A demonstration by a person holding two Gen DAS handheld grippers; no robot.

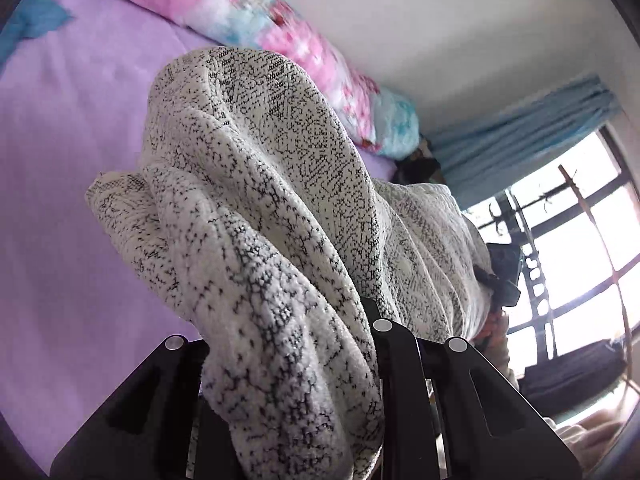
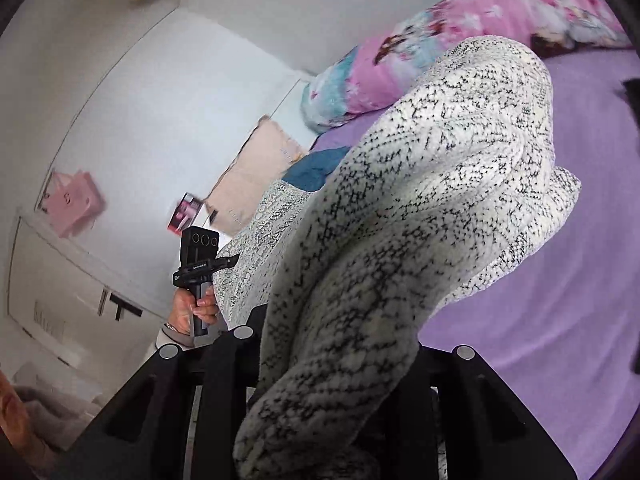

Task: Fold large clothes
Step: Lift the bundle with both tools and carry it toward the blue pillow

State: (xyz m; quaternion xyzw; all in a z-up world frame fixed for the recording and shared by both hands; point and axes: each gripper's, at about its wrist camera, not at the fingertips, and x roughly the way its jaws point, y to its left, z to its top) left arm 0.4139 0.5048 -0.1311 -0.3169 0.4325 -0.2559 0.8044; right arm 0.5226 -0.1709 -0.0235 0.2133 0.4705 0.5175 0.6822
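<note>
A thick white fleece garment with black speckles [image 1: 256,184] hangs bunched and lifted above the purple bed sheet [image 1: 72,128]. My left gripper [image 1: 288,364] is shut on a thick fold of it, and the cloth spills over the fingers and hides the tips. In the right wrist view the same garment [image 2: 440,184] rises from my right gripper [image 2: 336,364], which is shut on another bunched fold. A stretch of cloth runs left from there to the left gripper's camera body [image 2: 199,248], held by a hand [image 2: 192,312].
A pink and blue floral quilt [image 1: 280,36] lies along the white wall at the far side of the bed. A window with blue curtain [image 1: 520,148] is to the right. A beige pillow [image 2: 256,176], a teal cloth [image 2: 316,168] and a pink bag [image 2: 72,200] sit at left.
</note>
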